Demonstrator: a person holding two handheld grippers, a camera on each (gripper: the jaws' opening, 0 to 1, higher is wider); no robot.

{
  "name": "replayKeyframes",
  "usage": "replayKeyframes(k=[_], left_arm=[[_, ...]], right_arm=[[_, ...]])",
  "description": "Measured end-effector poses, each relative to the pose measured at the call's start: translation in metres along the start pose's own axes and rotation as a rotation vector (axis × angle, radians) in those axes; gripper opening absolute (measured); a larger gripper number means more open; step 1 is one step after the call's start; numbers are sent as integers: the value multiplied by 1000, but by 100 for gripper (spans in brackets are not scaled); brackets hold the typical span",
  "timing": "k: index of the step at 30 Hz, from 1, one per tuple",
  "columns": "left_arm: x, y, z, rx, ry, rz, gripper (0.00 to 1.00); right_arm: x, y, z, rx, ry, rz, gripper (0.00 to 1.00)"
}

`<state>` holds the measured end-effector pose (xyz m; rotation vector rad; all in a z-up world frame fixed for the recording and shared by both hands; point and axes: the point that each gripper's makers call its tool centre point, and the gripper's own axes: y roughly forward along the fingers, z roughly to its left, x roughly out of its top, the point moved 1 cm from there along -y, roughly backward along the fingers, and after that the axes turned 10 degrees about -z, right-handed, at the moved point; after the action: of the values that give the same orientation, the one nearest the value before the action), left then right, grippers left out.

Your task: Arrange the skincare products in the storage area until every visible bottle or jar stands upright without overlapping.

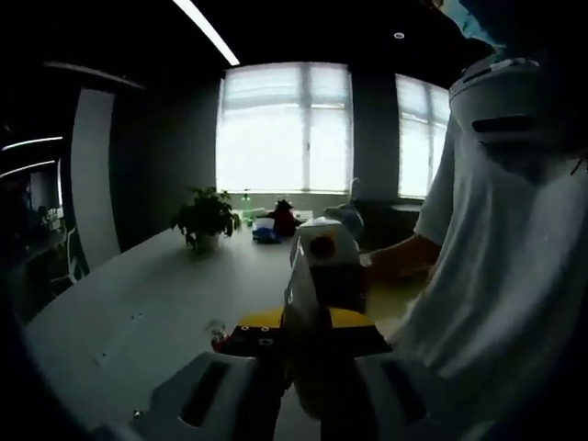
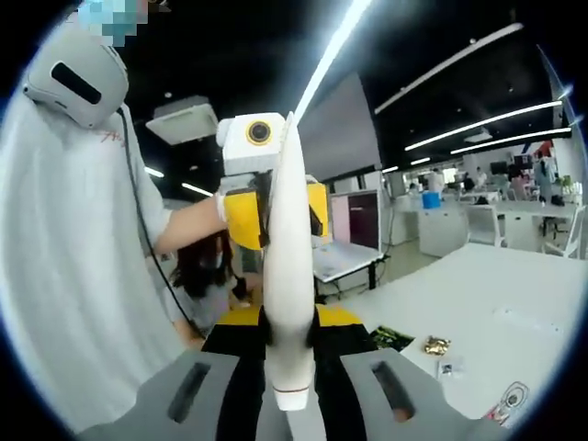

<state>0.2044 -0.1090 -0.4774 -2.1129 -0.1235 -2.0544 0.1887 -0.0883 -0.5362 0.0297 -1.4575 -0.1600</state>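
A long white tube (image 2: 288,276) stands upright in mid-air, seen edge-on in the right gripper view. My right gripper (image 2: 289,372) is shut on its lower end. My left gripper (image 2: 272,207), yellow and white, is shut on the tube higher up from behind. In the left gripper view the same pale tube (image 1: 301,344) rises between my left gripper's (image 1: 303,381) jaws, with the right gripper (image 1: 323,276) facing it just beyond. The tube's label and cap are hidden.
A person in a white T-shirt (image 1: 514,276) stands close beside the grippers. A long white table (image 1: 156,303) carries a potted plant (image 1: 206,220) and small items (image 1: 274,225) at its far end. Another white table (image 2: 487,312) holds a small gold object (image 2: 435,345).
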Motion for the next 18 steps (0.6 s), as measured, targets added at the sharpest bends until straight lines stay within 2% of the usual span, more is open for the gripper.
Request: replayKeyframes(k=[6, 18], left_arm=[[-5, 1, 1, 6, 10, 21, 16], [-31, 9, 5, 13, 26, 71, 15]], right_arm=[[-5, 1, -2, -3, -4, 14, 19], [-30, -4, -14, -32, -36, 119, 20]])
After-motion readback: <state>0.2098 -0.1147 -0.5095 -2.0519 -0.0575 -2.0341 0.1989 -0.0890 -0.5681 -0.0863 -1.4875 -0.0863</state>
